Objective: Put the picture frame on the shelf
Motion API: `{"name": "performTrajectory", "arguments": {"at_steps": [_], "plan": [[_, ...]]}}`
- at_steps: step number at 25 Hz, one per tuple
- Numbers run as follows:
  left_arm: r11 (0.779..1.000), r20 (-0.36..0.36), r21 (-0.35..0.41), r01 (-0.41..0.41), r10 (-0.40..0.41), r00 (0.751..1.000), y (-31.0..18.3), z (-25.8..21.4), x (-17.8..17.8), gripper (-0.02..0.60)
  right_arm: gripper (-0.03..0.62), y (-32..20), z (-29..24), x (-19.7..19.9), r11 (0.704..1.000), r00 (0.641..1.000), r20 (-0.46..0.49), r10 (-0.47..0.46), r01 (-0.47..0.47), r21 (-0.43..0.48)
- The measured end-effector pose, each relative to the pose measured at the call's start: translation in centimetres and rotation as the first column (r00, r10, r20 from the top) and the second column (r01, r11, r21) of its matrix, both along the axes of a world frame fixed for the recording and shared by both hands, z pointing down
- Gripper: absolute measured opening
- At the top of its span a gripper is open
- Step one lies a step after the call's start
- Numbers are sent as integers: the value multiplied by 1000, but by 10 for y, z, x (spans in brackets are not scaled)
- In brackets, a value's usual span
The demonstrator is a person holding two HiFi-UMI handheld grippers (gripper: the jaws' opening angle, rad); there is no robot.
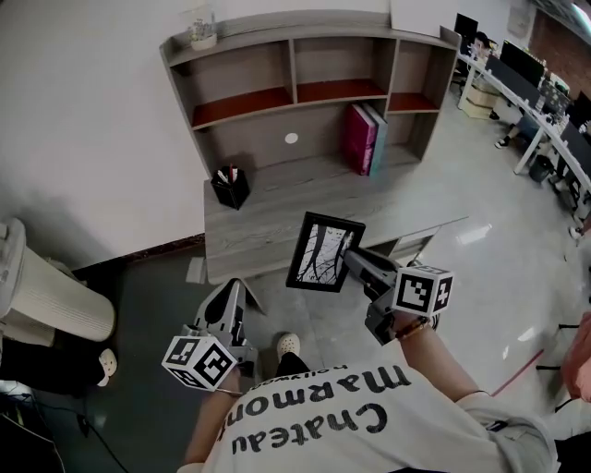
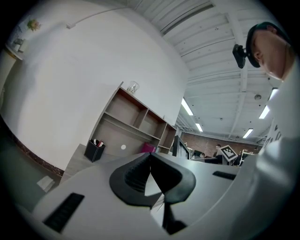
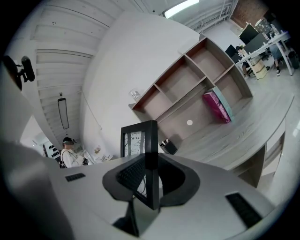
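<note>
While left gripper [image 2: 150, 158] jaws meet empty, picture frame [image 1: 323, 251] edge clamped between right gripper [image 3: 151, 164] jaws

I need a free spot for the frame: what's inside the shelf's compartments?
Pink and teal books stand in the shelf's wide lower bay. The three upper compartments look empty; dividers hide part of the right-hand ones.

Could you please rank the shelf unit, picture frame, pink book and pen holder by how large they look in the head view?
1. shelf unit
2. picture frame, nearer the camera, so its lead over the book is unsure
3. pink book
4. pen holder
</note>
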State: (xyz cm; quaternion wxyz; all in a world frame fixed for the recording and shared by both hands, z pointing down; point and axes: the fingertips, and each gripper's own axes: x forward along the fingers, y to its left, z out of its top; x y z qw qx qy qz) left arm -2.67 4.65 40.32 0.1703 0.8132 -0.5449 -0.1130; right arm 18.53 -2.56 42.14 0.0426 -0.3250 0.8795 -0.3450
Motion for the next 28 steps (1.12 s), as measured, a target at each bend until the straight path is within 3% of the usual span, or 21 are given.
{"name": "performTrajectory", "arguments": {"at_steps": [5,15,18,22,28], "plan": [[999,-6,29,-43,43,999,-71,-19,-32,17,89,-57,-17,-26,999,999,23,45,-45,18],[984,56,93,-151,146,988,-190,-57,-93,17,89,-167,-61,-87,988,994,26,109,-111,109],[982,83,74,-175,168,982,-211,-52,-109,17,89,-187,-70,-101,982,992,33,125,-129,140],[981,65,58,-184,180,982,-223,-44,-125,17,89,-202,-84,-114,970,990,18,139,-140,198],[977,72,16,-214,212,975,-236,-34,-136,17,89,-222,-91,-127,962,985,-65,163,-144,230]]}}
